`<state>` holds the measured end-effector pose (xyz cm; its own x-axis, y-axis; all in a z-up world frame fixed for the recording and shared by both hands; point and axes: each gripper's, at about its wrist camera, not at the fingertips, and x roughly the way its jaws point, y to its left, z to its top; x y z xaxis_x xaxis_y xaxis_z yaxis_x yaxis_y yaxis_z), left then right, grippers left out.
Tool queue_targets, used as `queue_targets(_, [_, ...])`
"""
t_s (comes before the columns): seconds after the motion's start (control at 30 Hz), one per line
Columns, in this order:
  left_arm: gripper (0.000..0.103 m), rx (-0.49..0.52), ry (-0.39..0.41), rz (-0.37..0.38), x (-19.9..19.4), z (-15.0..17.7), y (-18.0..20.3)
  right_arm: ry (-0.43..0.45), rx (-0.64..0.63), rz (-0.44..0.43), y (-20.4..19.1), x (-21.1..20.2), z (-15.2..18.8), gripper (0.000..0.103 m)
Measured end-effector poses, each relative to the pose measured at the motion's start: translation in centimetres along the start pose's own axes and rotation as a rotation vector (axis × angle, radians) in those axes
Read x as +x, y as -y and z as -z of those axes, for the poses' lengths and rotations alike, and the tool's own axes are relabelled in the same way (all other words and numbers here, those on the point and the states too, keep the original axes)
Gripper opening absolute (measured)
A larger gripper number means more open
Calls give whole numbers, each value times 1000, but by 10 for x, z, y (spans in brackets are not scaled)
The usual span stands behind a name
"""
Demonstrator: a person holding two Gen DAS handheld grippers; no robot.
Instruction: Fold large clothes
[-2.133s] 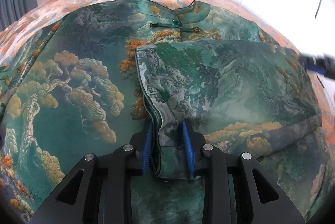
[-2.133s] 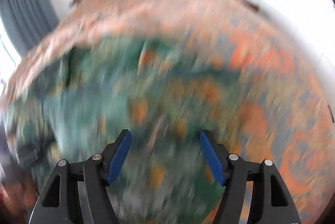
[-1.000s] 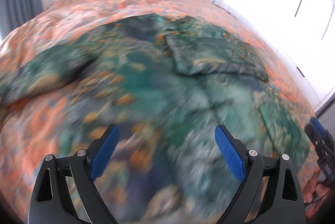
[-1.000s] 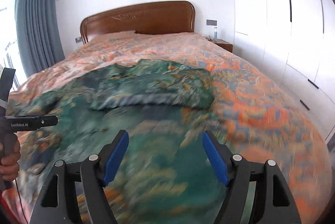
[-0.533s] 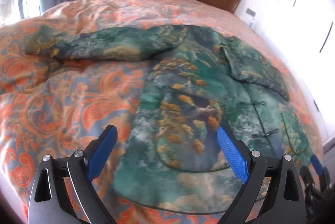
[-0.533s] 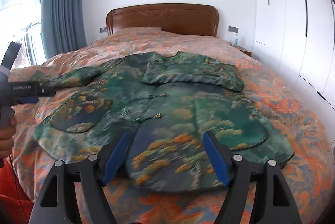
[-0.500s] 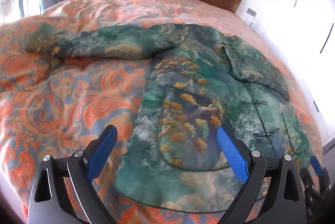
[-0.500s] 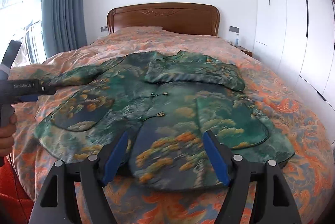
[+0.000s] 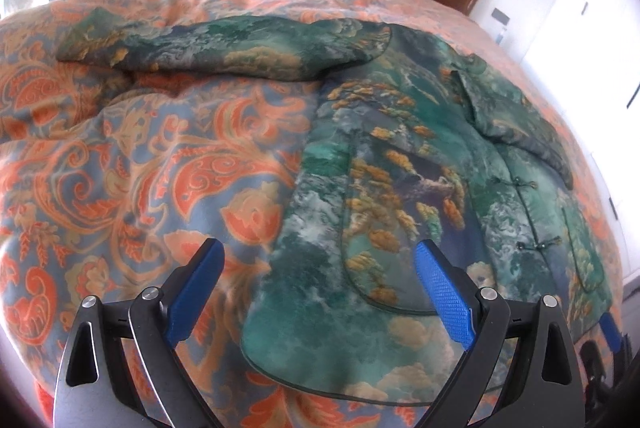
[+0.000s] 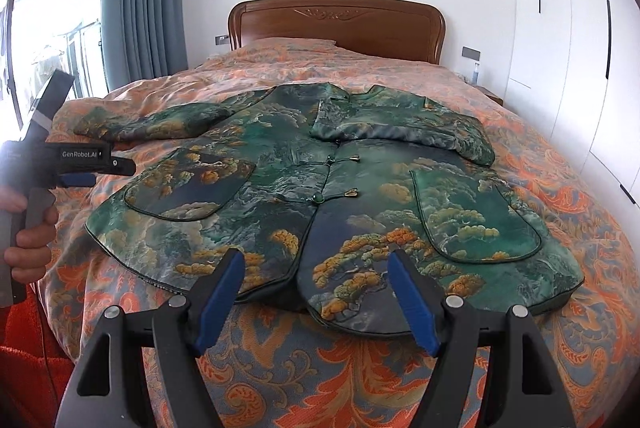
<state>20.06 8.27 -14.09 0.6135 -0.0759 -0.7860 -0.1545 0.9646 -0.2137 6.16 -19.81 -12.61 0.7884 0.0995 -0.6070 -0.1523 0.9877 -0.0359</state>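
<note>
A large green jacket (image 10: 320, 196) with a tree and cloud print lies flat on the bed, front up, collar toward the headboard. Its right sleeve (image 10: 404, 136) is folded across the chest. Its left sleeve (image 9: 224, 48) stretches out sideways. My left gripper (image 9: 320, 288) is open and empty, hovering over the jacket's lower left hem (image 9: 320, 368). It also shows in the right wrist view (image 10: 76, 164). My right gripper (image 10: 316, 288) is open and empty, just above the bottom hem near the front opening.
The bed has an orange and blue patterned duvet (image 10: 360, 380) and a wooden headboard (image 10: 336, 20). White wardrobes (image 10: 572, 48) stand at the right. Blue curtains (image 10: 140, 4) and a window are at the left.
My left gripper let go of the folded sleeve, opened and pulled back to the jacket's lower left corner. My right gripper pulled back to the bottom hem. Both have steadied.
</note>
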Motion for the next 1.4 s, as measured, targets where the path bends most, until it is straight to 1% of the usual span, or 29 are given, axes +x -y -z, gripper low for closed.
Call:
queue_targets(0.07, [96,-37,16,14,0,-10,-14,-5,8,1,3,1,1,76])
queue_targets(0.17, [96,-152,44,83,3,-31,-46,-9,13,-1,4,1,2,76])
queue_targets(0.23, [96,-222,52,91,11,-47,-67,-20,12,-10,4,4,3,76])
queue_targets(0.33, [96,-321,57,61,29,-77,-104,-32,8,-27,2,7,6,76])
queue_targets(0.4, [96,-441,48,26,46,-98,-139,-29,-2,-30,1,7,7,76])
queue_targets(0.5, [95,-628,44,-55,68,-120,-189,-23,-20,-27,-2,6,7,76])
queue_targets(0.57, [92,-691,62,-95,75,-129,-207,-40,-32,-31,-4,9,8,76])
queue_targets(0.6, [85,-704,78,-110,78,-135,-213,-48,-36,-34,-5,10,9,76])
queue_targets(0.63, [80,-704,87,-117,79,-139,-214,-55,-38,-36,-6,12,10,76])
queue_targets(0.67, [68,-698,106,-121,80,-144,-214,-60,-42,-38,-7,13,10,76])
queue_targets(0.7, [45,-691,119,-118,80,-147,-213,-63,-49,-38,-9,13,11,76])
queue_targets(0.73, [32,-681,125,-121,81,-151,-211,-64,-56,-37,-10,13,12,76])
queue_targets(0.77, [13,-669,133,-136,80,-154,-209,-64,-64,-37,-12,14,12,76])
queue_targets(0.8, [9,-649,155,-138,76,-157,-205,-67,-70,-40,-13,15,13,76])
queue_targets(0.87, [7,-592,195,-157,64,-163,-191,-82,-78,-49,-16,19,14,76])
queue_targets(0.9, [7,-539,222,-174,56,-170,-183,-85,-78,-51,-16,20,15,76])
queue_targets(0.93, [7,-470,250,-199,47,-174,-165,-85,-77,-55,-16,20,16,76])
queue_targets(0.97, [7,-395,276,-222,40,-179,-148,-83,-76,-58,-16,20,16,76])
queue_targets(1.0, [7,-272,317,-249,28,-183,-118,-78,-74,-59,-16,19,17,76])
queue_targets(1.07, [7,-81,373,-272,15,-191,-69,-72,-67,-59,-15,19,18,76])
queue_targets(1.1, [7,45,405,-282,7,-189,-32,-70,-60,-61,-13,19,18,76])
queue_targets(1.17, [7,213,441,-287,1,-180,20,-69,-46,-60,-9,19,19,76])
queue_targets(1.2, [7,300,453,-270,0,-172,50,-67,-34,-59,-6,19,19,76])
queue_targets(1.27, [7,415,441,-228,5,-157,96,-61,-14,-56,-2,18,19,76])
queue_targets(1.33, [7,487,408,-200,16,-146,128,-48,7,-50,4,14,19,76])
queue_targets(1.4, [7,562,360,-185,36,-129,159,-37,22,-44,10,11,19,76])
